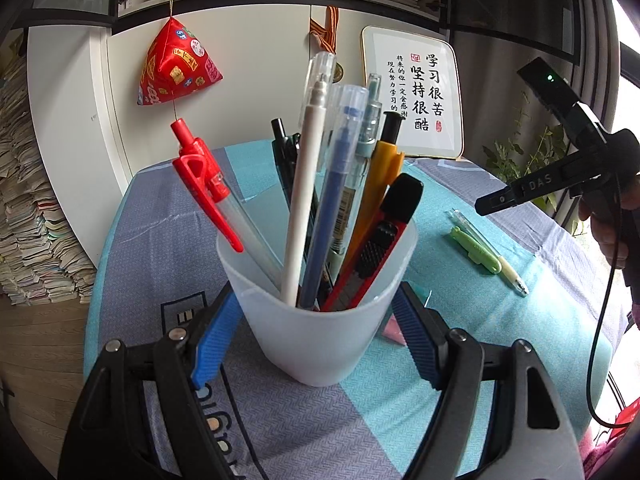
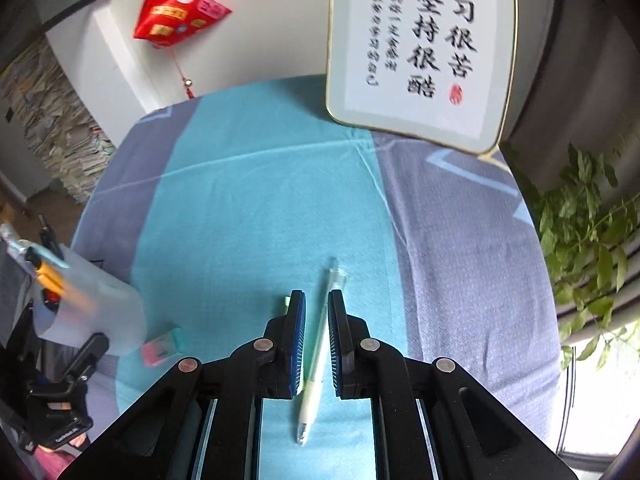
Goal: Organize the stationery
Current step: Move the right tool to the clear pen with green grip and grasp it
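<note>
My left gripper is shut on a translucent white pen cup, its blue pads against both sides. The cup holds several pens and a red utility knife. It also shows in the right wrist view. A pale green pen lies on the tablecloth, seen between the blue pads of my right gripper, which hovers over it with a narrow gap, open. In the left wrist view this pen lies beside a green clip-shaped pen, under the right gripper.
A pink and teal eraser lies by the cup. A framed calligraphy board leans at the table's far edge. A red ornament hangs on the cabinet. A plant is at the right. Stacked books are at the left.
</note>
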Available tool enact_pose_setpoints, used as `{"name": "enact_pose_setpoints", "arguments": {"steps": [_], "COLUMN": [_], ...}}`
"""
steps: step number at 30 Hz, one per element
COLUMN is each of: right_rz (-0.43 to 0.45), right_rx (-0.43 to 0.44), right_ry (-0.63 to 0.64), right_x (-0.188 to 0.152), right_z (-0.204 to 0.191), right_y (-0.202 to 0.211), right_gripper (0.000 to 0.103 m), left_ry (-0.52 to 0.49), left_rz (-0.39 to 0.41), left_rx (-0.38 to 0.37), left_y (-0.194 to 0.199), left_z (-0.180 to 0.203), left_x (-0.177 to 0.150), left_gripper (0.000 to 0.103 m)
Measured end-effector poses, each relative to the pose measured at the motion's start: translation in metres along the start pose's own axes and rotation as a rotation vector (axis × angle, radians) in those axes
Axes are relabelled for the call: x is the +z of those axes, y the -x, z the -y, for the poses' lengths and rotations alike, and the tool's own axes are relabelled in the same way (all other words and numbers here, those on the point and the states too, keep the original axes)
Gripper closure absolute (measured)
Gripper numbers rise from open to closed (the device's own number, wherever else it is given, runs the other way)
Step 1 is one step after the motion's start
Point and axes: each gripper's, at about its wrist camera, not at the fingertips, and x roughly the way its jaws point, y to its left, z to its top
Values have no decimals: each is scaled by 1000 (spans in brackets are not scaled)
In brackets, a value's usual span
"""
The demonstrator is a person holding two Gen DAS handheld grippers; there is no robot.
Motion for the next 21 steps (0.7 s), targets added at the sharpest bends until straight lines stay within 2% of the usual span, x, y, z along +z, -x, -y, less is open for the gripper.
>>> {"name": "enact_pose_setpoints", "arguments": {"steps": [3, 5, 6, 7, 15, 18, 21], "right_rz": [-29, -35, -33, -29, -53, -41, -37], "right_rx": [-1, -1, 3, 9, -14, -53, -84], "right_ry": [-32, -48, -55, -58, -17, 18, 42], "right_x": [4, 4, 5, 3, 5, 5, 5], "right_z": [11, 15, 15, 16, -2, -10, -15], "right_y": [-13, -17, -18, -20, -33, -37, -38], "right_gripper": [92, 83, 74, 71, 71, 71, 87], "left_ry": [0, 0, 0, 0, 0, 0, 0], "left_rz": [0, -1, 0, 0, -1, -1, -1], "left_rx": [0, 0, 0, 0, -1, 0, 0], "left_y": [0, 0, 0, 0, 0, 0, 0], "left_z": [0, 0, 0, 0, 0, 0, 0], "left_x": [0, 0, 0, 0, 0, 0, 0], "left_gripper": [27, 27, 27, 27, 27, 27, 27]}}
